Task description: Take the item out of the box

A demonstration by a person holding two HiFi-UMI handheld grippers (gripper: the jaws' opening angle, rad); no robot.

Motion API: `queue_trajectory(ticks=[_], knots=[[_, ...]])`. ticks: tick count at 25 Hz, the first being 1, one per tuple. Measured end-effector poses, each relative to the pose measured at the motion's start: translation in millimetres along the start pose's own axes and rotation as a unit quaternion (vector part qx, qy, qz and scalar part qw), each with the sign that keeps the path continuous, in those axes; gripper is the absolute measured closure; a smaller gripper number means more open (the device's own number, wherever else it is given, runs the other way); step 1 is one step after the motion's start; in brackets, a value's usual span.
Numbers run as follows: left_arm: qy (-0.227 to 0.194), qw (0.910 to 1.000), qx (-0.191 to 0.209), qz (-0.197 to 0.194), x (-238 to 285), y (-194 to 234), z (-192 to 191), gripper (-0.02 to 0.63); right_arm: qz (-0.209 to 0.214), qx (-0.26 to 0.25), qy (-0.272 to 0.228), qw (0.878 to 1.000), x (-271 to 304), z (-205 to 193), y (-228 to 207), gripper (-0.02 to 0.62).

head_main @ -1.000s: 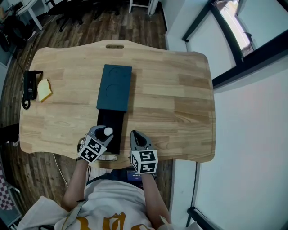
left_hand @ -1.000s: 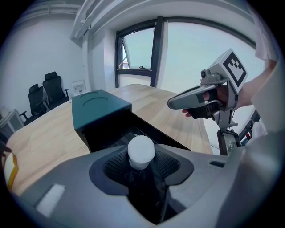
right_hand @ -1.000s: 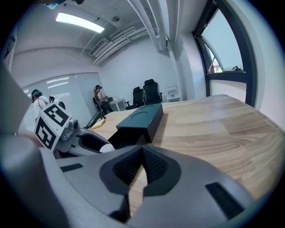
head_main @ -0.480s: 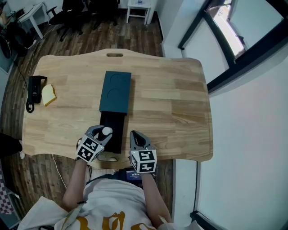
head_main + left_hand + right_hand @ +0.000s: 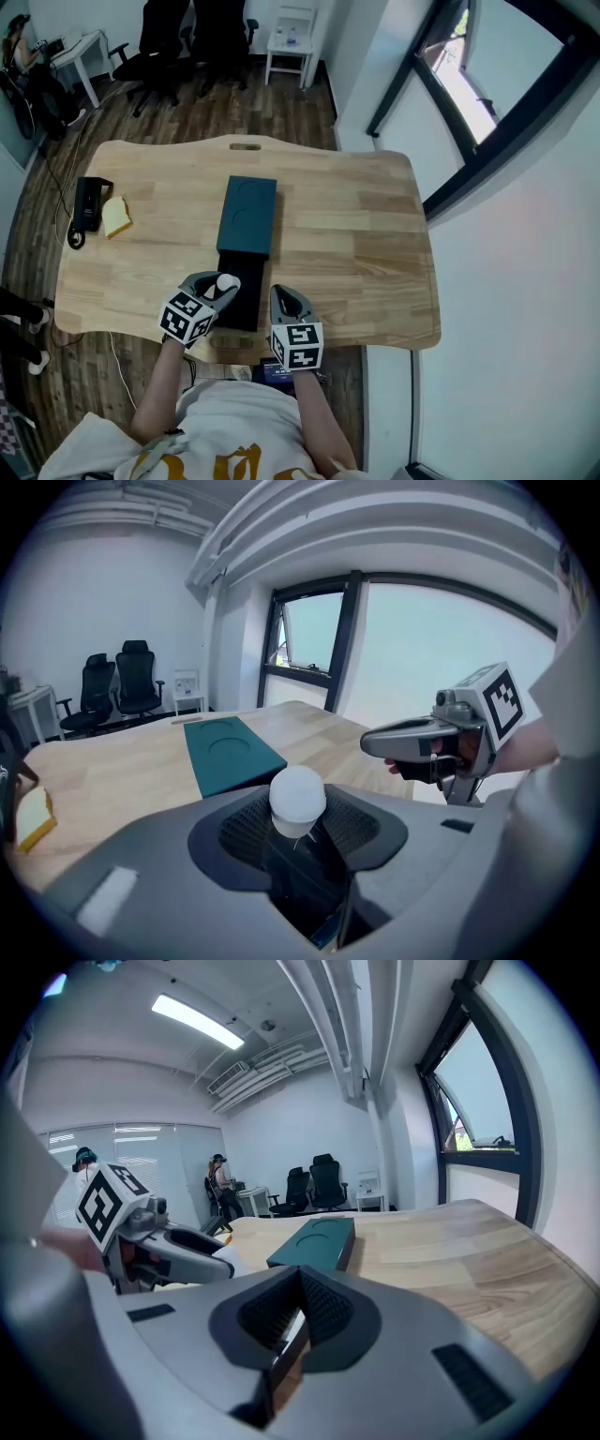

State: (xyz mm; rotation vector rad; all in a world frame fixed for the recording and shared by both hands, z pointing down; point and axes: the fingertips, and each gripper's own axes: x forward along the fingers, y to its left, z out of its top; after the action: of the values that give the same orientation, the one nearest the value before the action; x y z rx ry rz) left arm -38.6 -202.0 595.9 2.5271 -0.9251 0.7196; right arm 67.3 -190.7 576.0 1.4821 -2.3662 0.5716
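Extraction is looking mostly done. The left gripper [image 5: 221, 287] is clamping the white-capped item [image 5: 298, 797] between its pads, one ribbed pad pressing on each side just under the round cap. The item's dark body is probably a small bottle, though shadow between the pads is hiding most of it. In the head view the cap is showing above the near end of the black tray [image 5: 242, 302], so the item is sitting up in the gripper, no longer lying in the tray.

That tray is sticking out of the teal sleeve [image 5: 247, 216] toward the person, and the two together are making up the box, lying lengthwise at the middle of the wooden table [image 5: 356, 234].

The right gripper [image 5: 281, 296] is hovering just beside the tray's right edge with its tips drawn together. It is gripping nothing, and only the tray's edge and the tabletop are showing through the slit below the pads.

By my judgement, what is left is to carry the item clear of the box and set it down on bare wood. The free space to the right looks ample. The narrow hold under a rounded cap is calling for a steady, upright carry so that the item is not slipping.
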Motion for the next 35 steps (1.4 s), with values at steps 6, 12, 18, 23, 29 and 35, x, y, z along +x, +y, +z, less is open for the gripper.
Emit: queue_trajectory(ticks=[6, 12, 18, 23, 29, 35], knots=[[-0.037, 0.9987, -0.002, 0.036, -19.3, 12.1, 19.9, 0.431, 0.008, -0.024, -0.02, 0.999, -2.7, 17.7, 12.4, 0.591], [-0.055, 0.9976, -0.001, 0.043, -29.3, 9.5, 30.1, 0.431, 0.001, -0.032, -0.038, 0.999, -7.1, 31.5, 8.2, 0.591], [-0.079, 0.9963, -0.03, 0.015, -30.9, -1.1, 42.5, 0.431, -0.007, -0.041, -0.041, 0.998, -13.4, 33.8, 5.1, 0.591], [-0.115, 0.989, -0.091, -0.019, -35.4, -5.6, 53.3, 0.432, -0.014, -0.042, -0.042, 0.998, -15.9, 36.3, 2.6, 0.591], [-0.124, 0.9894, -0.074, 0.012, -39.9, 4.8, 54.5, 0.431, -0.02, -0.052, -0.041, 0.998, -14.8, 34.7, 0.5, 0.591], [-0.125, 0.9894, -0.07, 0.021, -43.5, 10.8, 49.2, 0.431, -0.023, -0.053, -0.042, 0.997, -12.0, 34.9, -1.5, 0.591]])
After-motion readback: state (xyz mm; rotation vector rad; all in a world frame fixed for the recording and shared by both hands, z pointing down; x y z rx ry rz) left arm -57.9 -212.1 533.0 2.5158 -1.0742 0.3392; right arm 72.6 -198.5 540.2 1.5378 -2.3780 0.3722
